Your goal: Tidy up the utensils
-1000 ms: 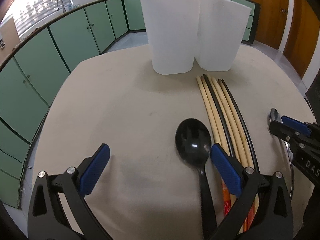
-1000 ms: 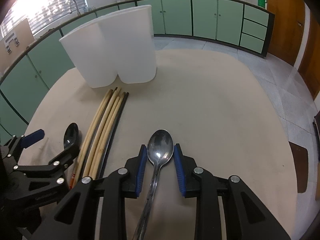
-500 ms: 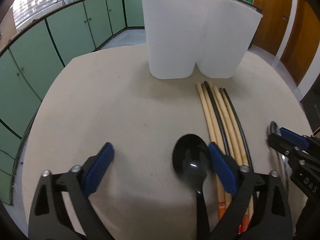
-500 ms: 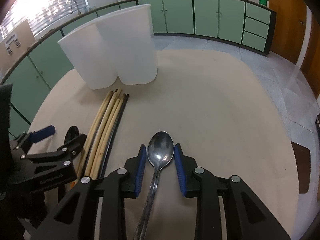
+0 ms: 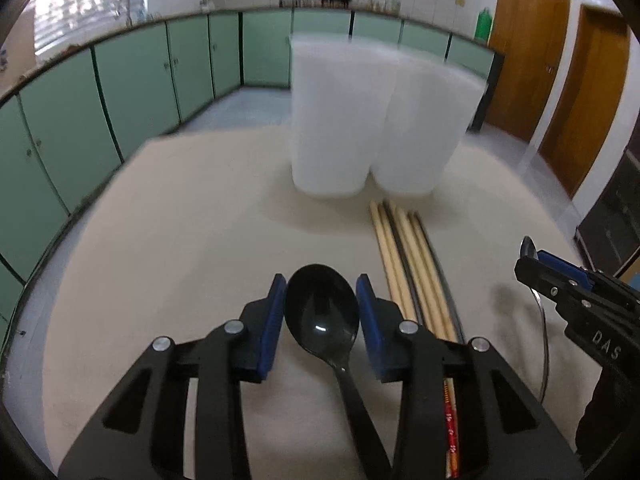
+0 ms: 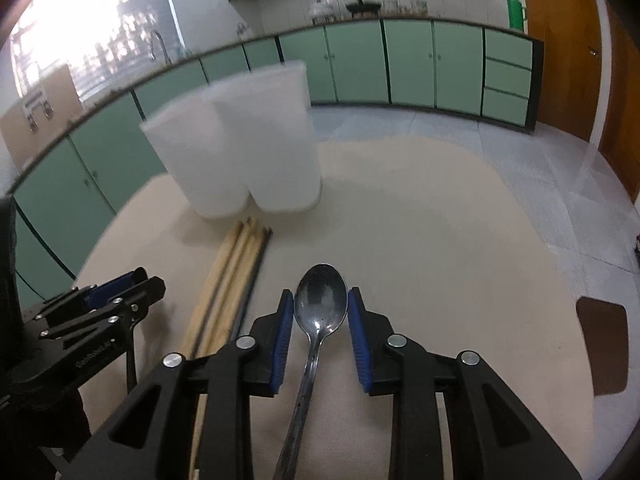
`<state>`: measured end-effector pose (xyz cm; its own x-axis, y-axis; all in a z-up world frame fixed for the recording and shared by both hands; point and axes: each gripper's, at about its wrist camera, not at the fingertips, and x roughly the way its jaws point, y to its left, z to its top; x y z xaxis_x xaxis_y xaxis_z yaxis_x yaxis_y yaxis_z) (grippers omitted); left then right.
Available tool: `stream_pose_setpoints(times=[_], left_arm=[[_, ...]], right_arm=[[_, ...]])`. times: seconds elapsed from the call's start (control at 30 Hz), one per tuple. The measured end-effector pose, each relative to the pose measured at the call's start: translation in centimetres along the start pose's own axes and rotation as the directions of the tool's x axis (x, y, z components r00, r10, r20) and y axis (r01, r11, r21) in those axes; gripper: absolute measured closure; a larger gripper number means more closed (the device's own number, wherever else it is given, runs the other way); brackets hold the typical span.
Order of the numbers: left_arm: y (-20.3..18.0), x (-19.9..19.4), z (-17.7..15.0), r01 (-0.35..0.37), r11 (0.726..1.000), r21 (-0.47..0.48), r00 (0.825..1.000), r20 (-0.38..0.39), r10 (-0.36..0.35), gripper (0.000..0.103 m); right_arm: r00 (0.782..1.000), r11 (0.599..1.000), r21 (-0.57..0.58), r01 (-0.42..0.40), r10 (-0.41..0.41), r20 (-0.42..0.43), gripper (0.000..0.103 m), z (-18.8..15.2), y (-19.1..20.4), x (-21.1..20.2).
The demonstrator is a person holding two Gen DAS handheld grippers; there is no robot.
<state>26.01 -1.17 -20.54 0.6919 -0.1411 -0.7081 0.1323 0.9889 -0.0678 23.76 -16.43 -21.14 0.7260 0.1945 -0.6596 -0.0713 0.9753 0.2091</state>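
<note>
My left gripper (image 5: 322,312) is shut on a black plastic spoon (image 5: 322,316), its bowl between the blue pads, lifted off the table. My right gripper (image 6: 320,320) is shut on a metal spoon (image 6: 320,304), also raised. Several wooden and black chopsticks (image 5: 412,264) lie in a row on the beige table, also in the right wrist view (image 6: 232,264). A white two-compartment holder (image 5: 372,120) stands behind the chopsticks, also in the right wrist view (image 6: 244,148). The right gripper shows at the right of the left view (image 5: 560,284), and the left gripper at the left of the right view (image 6: 108,300).
The beige table (image 6: 440,220) is round and ends close behind the holder. Green cabinets (image 5: 132,92) line the room beyond. Wooden doors (image 5: 560,60) stand at the right. A brown object (image 6: 604,340) sits on the floor beyond the table's right edge.
My left gripper has closed from wide open onto the black spoon and lifted it. My right gripper has risen with the metal spoon. Both views tilt up.
</note>
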Motion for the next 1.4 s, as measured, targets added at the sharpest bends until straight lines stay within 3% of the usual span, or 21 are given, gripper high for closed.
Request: stream_pose_setpoints(times=[0.2,0.37,0.63,0.7,0.77,0.87,1.03,1.1,1.2,1.4], left_arm=[[-0.5,-4.5,1.7,0.017,1.000,-0.004,0.982,0.186,-0.016,0.069],[-0.7,-7.1,5.5,0.041,0.999,0.005,0.945,0.324,-0.040,0.069],[-2.5,-7.6,14.0,-0.004,1.000,0.022,0.870,0.494,-0.008,0.069],[-3.0,-7.3,15.3,-0.021,0.999,0.028,0.858,0.514,0.003,0.069],[-3.5,-6.0,17.2,-0.046,0.998,0.036,0.850,0.526,0.020,0.068],[-3.8,-3.9,18.8,-0.061,0.998,0.027,0.855,0.517,0.039,0.068],[-4.0,0.6,19.7,-0.086,0.996,0.028,0.895,0.441,0.065,0.068],[-3.6,0.6,19.3,-0.083,0.996,0.033,0.896,0.439,0.060,0.068],[-3.0,-1.3,17.9,-0.038,0.999,0.029,0.879,0.477,0.019,0.068],[-2.3,-3.9,14.0,0.034,0.999,0.015,0.888,0.457,-0.037,0.068]], right_arm=[[0.989,0.998,-0.016,-0.061,0.063,0.136,0.076,2.6,0.1,-3.7],[0.962,0.994,-0.048,-0.094,0.103,0.251,0.076,6.6,1.0,-6.5],[0.921,0.988,-0.066,-0.137,0.151,0.360,0.076,14.7,0.7,-7.6],[0.916,0.985,-0.068,-0.158,0.172,0.362,0.099,16.1,0.4,-7.3],[0.915,0.983,-0.065,-0.174,0.185,0.358,0.099,17.3,0.2,-6.8],[0.928,0.986,-0.078,-0.146,0.164,0.335,0.099,18.6,0.5,-5.2],[0.947,0.987,-0.069,-0.144,0.158,0.281,0.100,19.0,-0.2,-2.4],[0.949,0.989,-0.074,-0.132,0.147,0.280,0.100,17.7,-0.8,-2.6],[0.956,0.991,-0.053,-0.121,0.130,0.262,0.099,15.0,-2.1,-2.9],[0.992,0.996,0.068,-0.054,0.045,0.120,0.086,8.4,-5.0,-0.3]])
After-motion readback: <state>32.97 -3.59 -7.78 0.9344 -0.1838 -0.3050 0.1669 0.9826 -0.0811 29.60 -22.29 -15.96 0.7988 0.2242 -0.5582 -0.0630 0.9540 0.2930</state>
